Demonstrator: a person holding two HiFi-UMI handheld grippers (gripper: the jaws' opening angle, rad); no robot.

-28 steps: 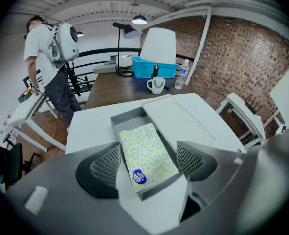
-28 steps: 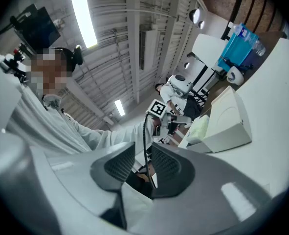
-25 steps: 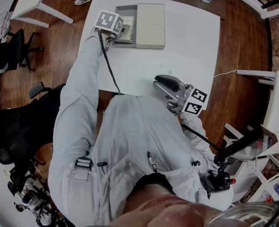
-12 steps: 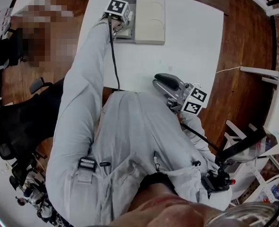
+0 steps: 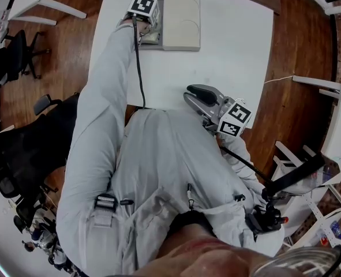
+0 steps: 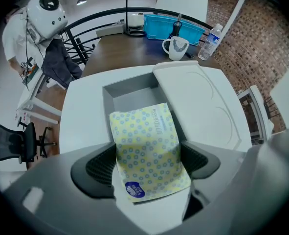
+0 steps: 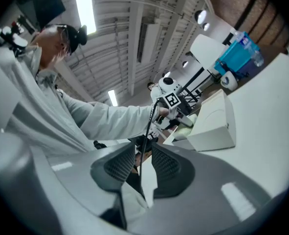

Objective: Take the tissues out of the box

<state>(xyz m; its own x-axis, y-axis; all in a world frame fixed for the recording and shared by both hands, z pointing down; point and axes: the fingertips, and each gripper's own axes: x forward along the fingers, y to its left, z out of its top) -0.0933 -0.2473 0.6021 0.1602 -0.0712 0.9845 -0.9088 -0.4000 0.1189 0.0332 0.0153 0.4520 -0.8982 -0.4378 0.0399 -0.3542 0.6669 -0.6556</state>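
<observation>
A grey-white box stands at the far end of the white table (image 5: 228, 56), with its lid (image 5: 182, 22) slid to the right and its open tray (image 6: 115, 94) on the left. A yellow tissue pack (image 6: 144, 131) with blue dots leans out of the tray toward me. My left gripper (image 6: 148, 148) reaches over the tray (image 5: 149, 32) with its jaws wide. The pack lies flat between them, its edges close to the pads (image 6: 100, 168), and nothing shows it being squeezed. My right gripper (image 5: 194, 92) hovers near my body with a narrow gap between its jaws (image 7: 142, 151) and nothing in them.
Behind the box, on a brown table, are a white mug (image 6: 176, 48), a water bottle (image 6: 209, 42) and a blue crate (image 6: 173, 26). Black office chairs (image 5: 14, 154) stand to the left of the table. White shelving (image 5: 337, 114) is on the right.
My left gripper has edged a little farther along the open tray. The right gripper has stayed where it was.
</observation>
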